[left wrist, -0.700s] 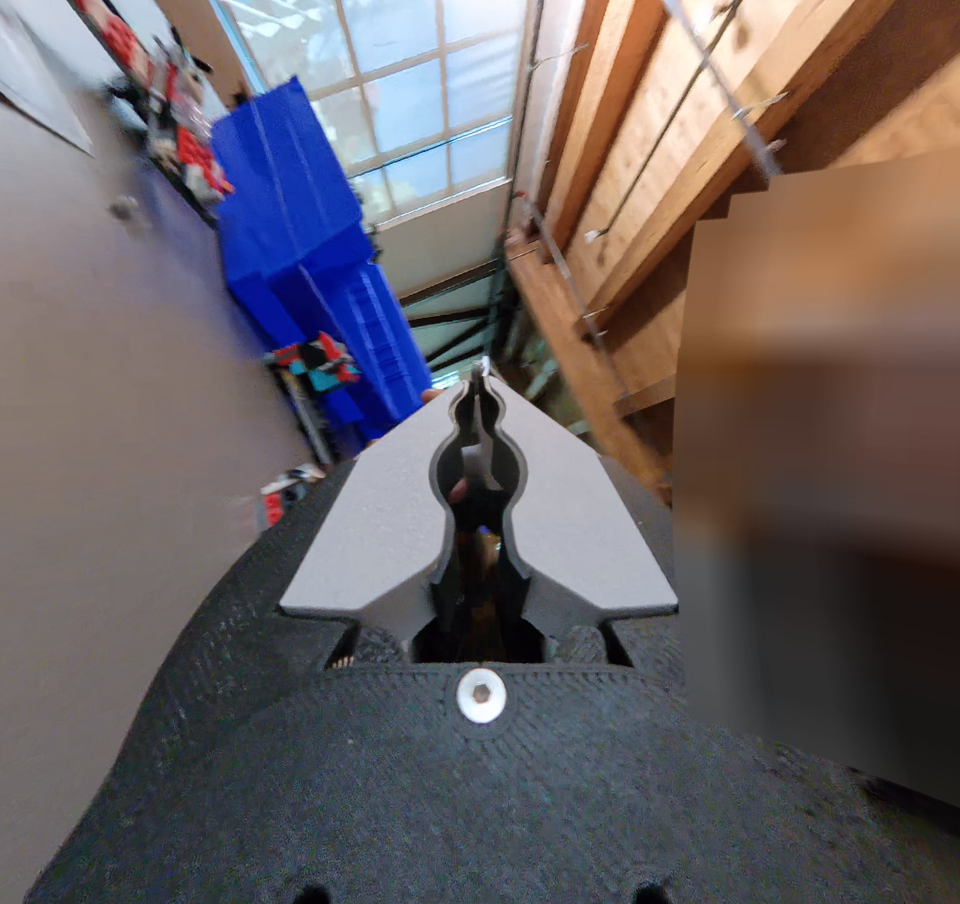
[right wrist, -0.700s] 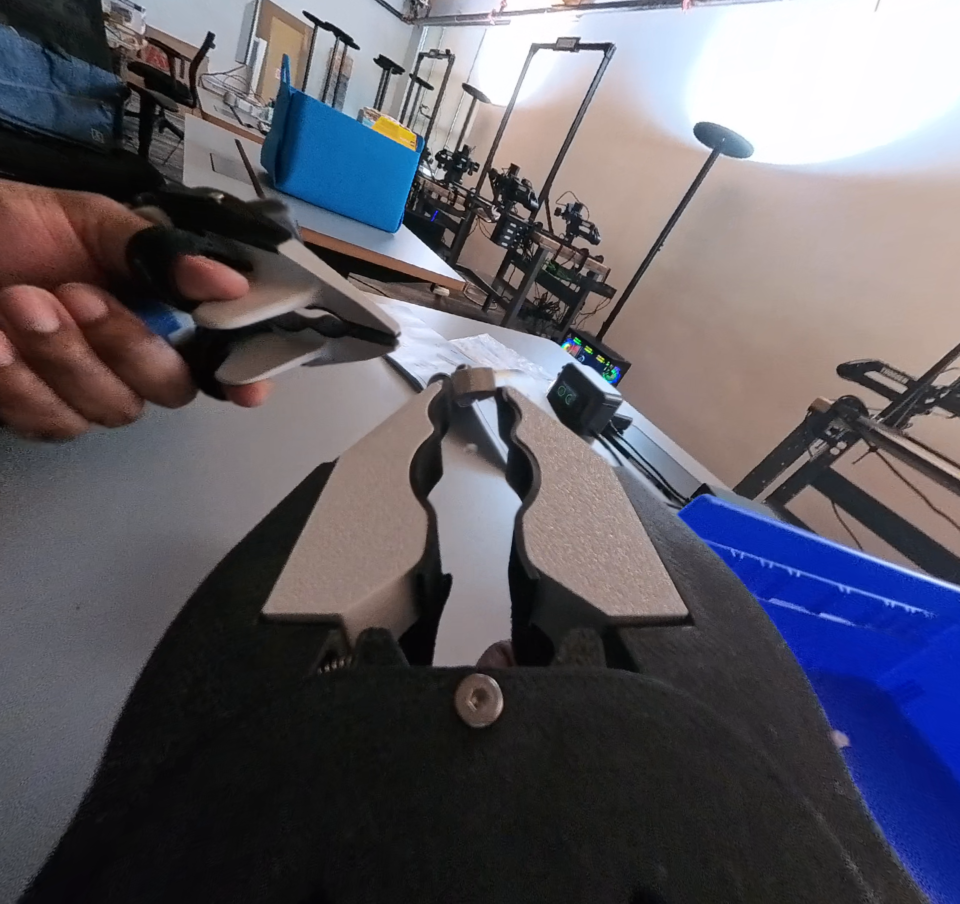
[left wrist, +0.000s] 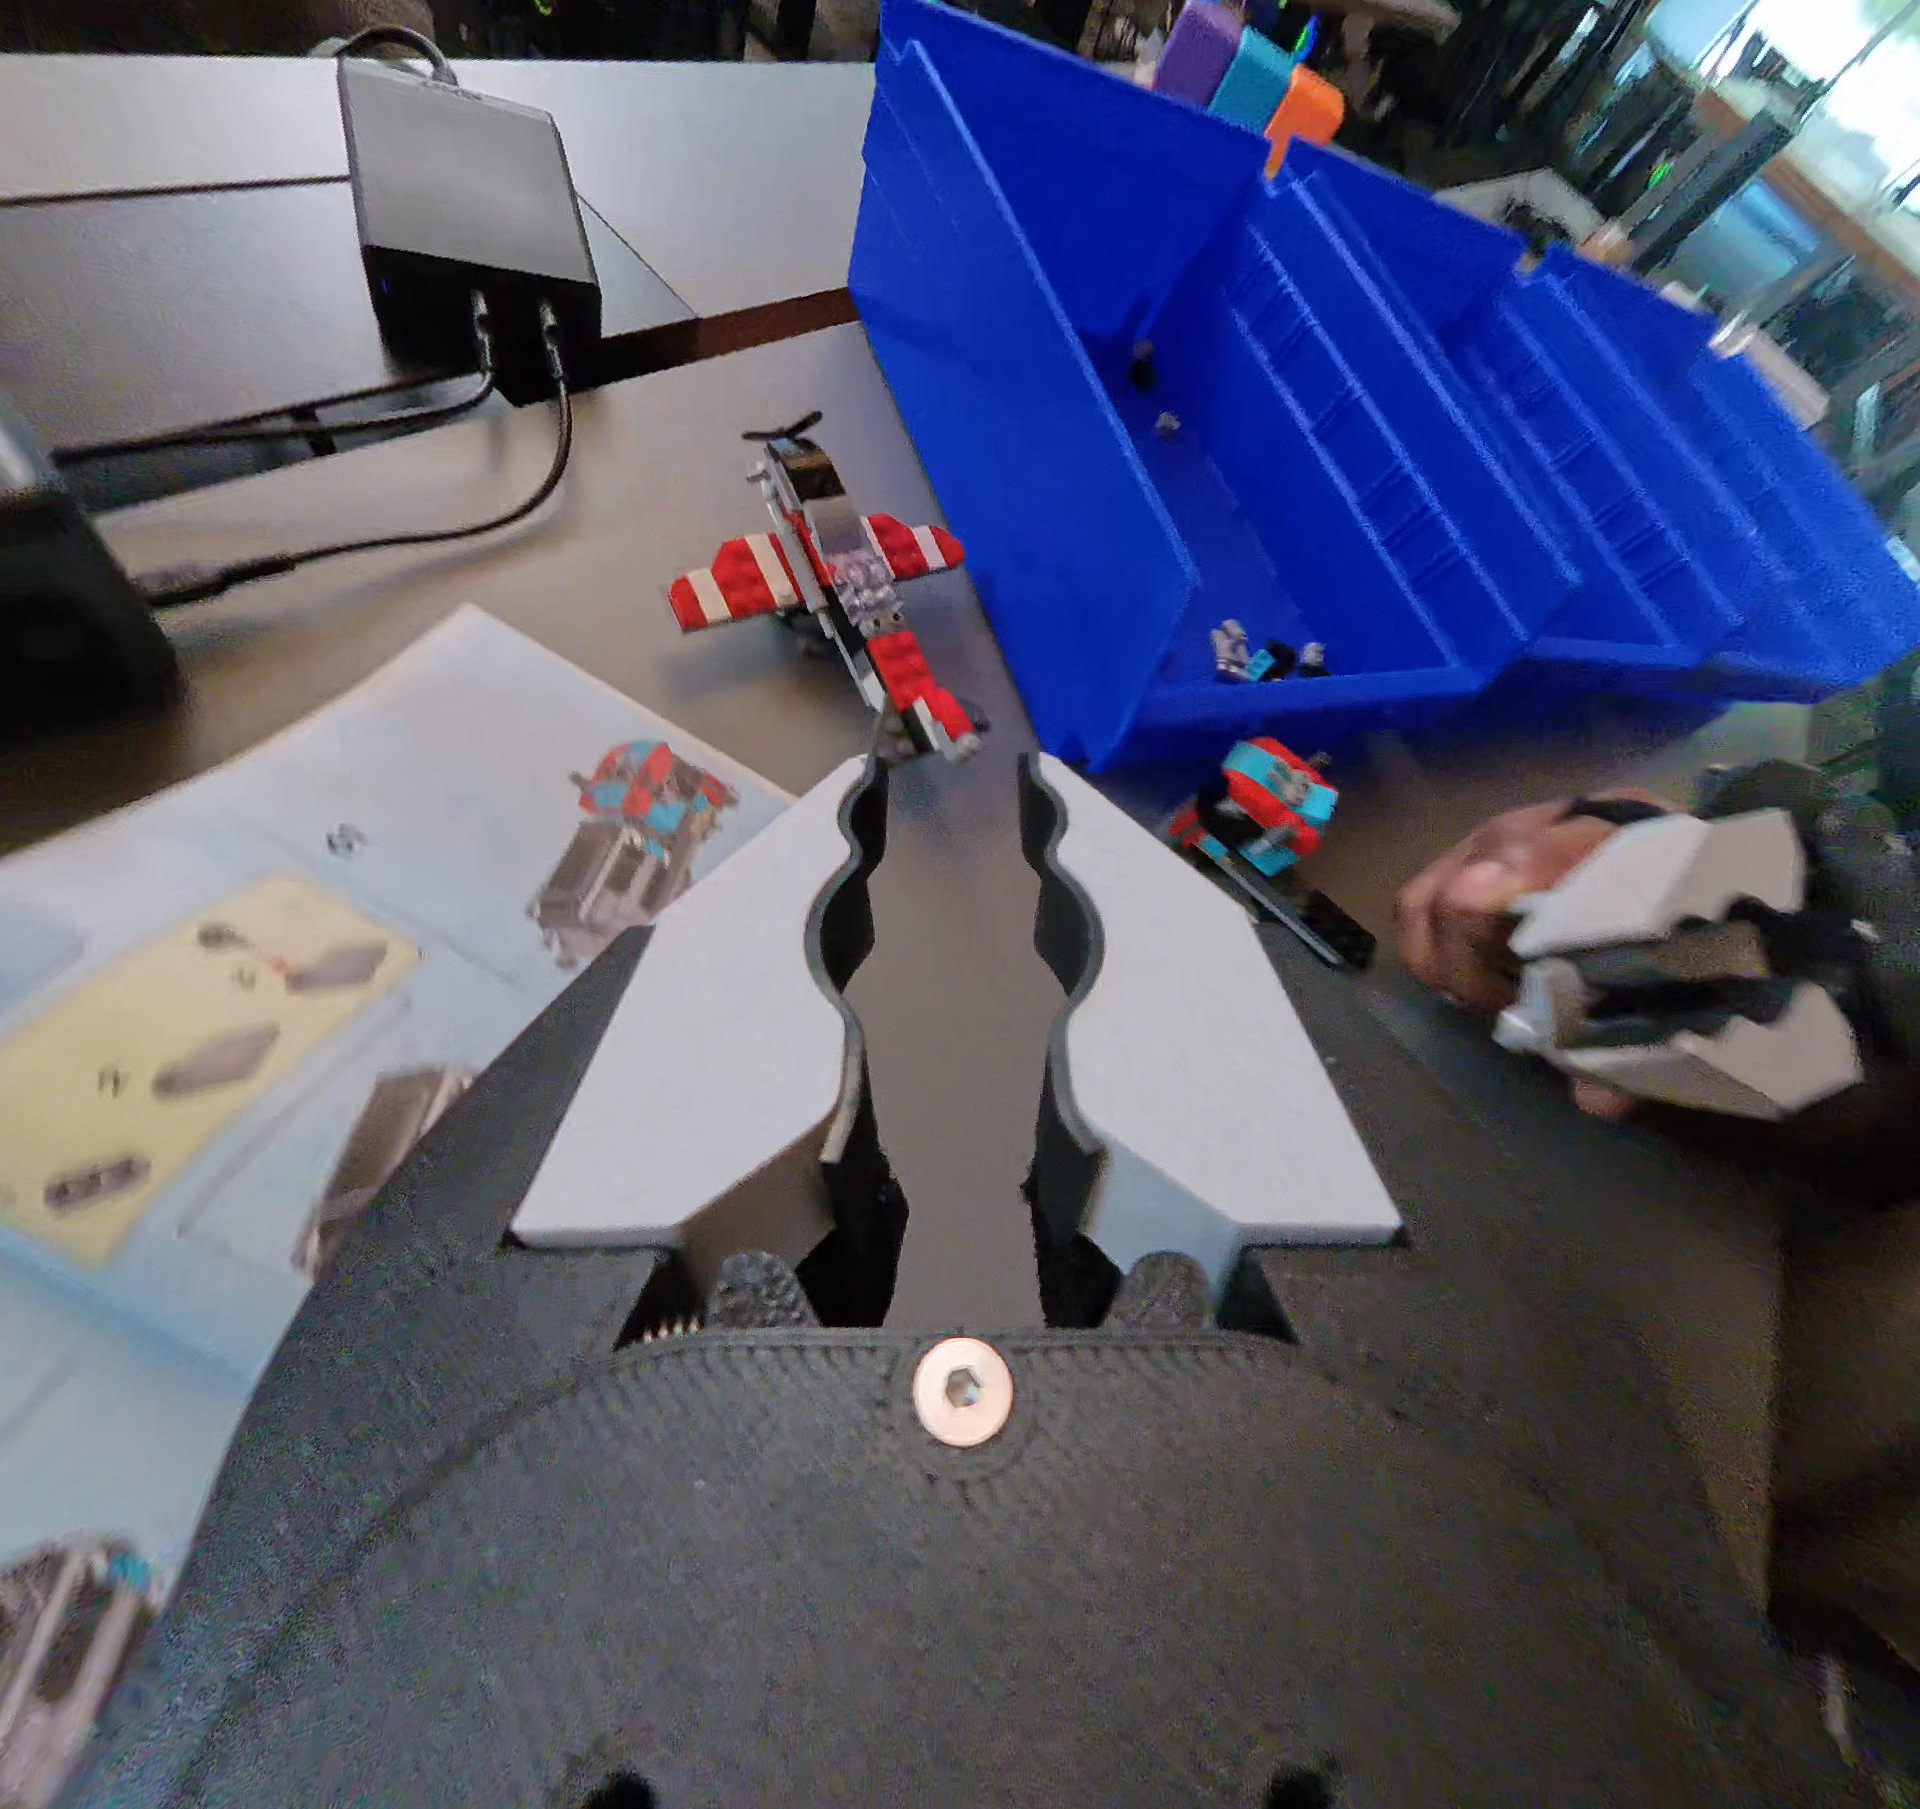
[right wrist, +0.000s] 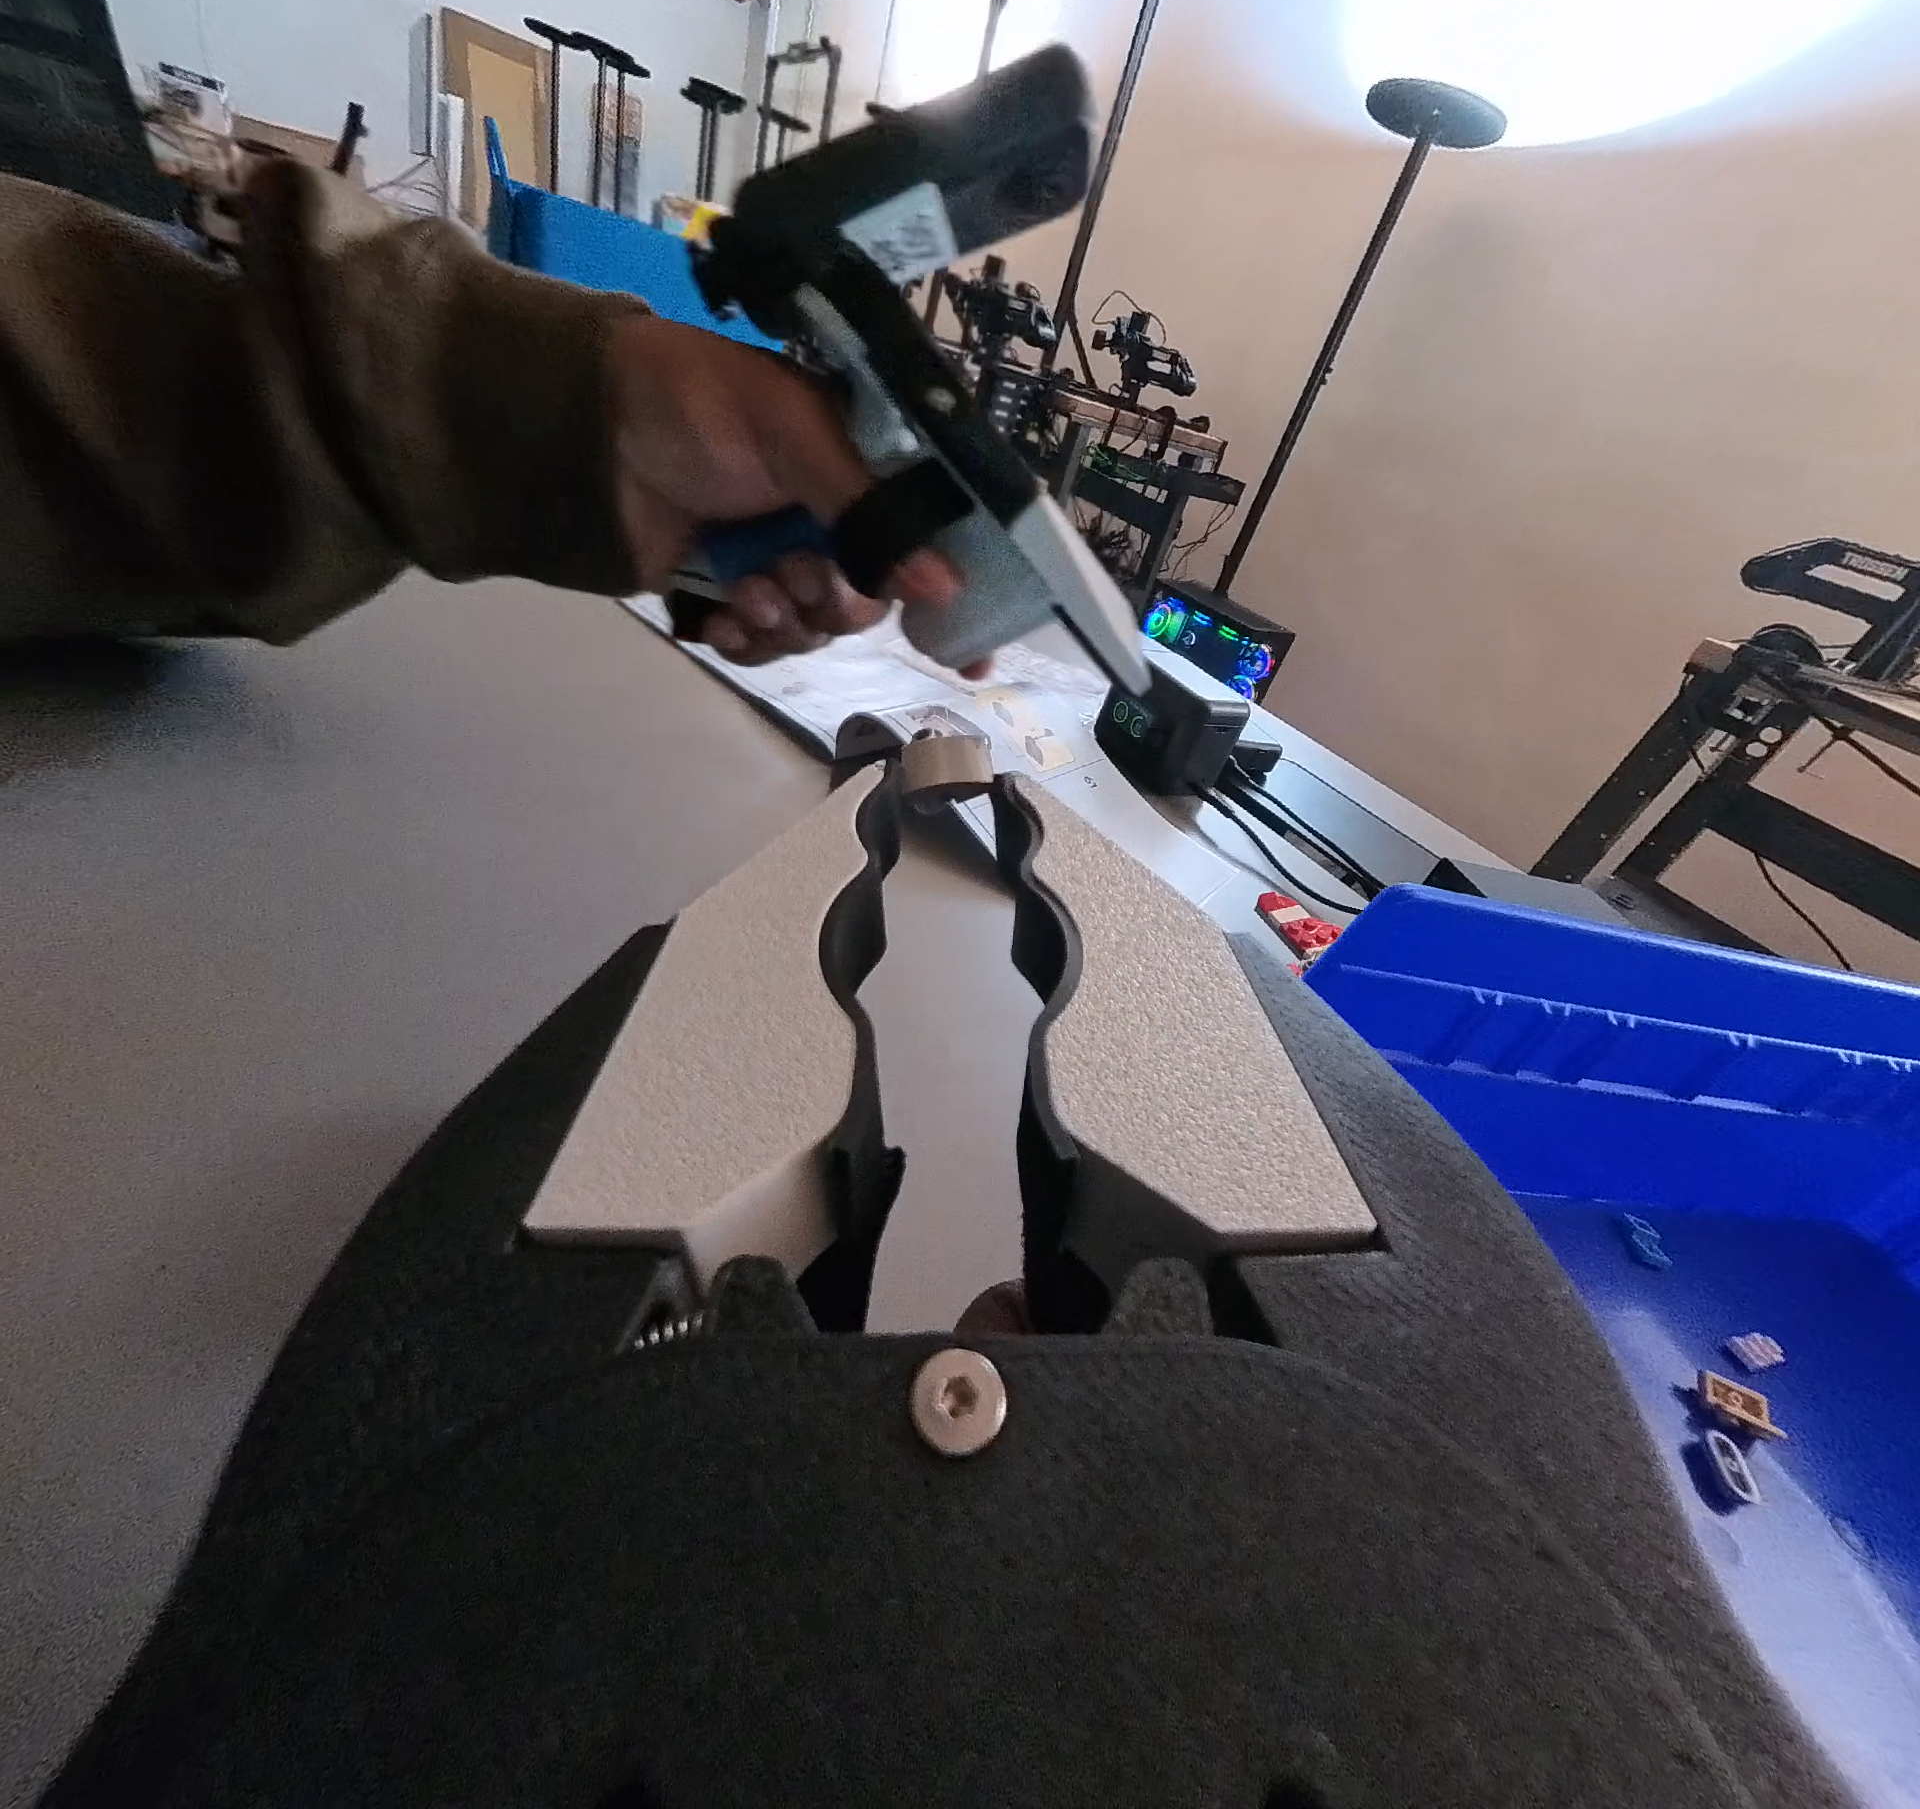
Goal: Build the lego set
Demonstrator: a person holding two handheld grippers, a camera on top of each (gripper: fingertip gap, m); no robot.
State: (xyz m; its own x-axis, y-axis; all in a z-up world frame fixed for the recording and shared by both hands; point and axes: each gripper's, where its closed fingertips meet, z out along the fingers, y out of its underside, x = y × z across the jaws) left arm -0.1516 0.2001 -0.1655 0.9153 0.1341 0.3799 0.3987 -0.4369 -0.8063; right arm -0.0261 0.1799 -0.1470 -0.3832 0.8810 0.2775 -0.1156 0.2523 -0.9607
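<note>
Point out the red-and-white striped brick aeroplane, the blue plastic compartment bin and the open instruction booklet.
Red-and-white striped brick aeroplane point(left wrist: 727, 583): left wrist view, left wing.
Blue plastic compartment bin point(left wrist: 997, 429): left wrist view, near side wall.
Open instruction booklet point(left wrist: 436, 762): left wrist view, right-hand page.

I see beige walls point(right wrist: 1558, 409) under a bright glare. Black equipment racks point(right wrist: 1122, 388) stand behind my grey table point(right wrist: 312, 928).

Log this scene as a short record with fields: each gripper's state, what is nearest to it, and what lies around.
left gripper: open, holding nothing, above the grey table
nearest to it: red-and-white toy brick plane, tail just ahead of the fingertips
right gripper: shut on a small grey round piece
beside: blue bins, open instruction booklet, small red-and-teal brick model
</note>
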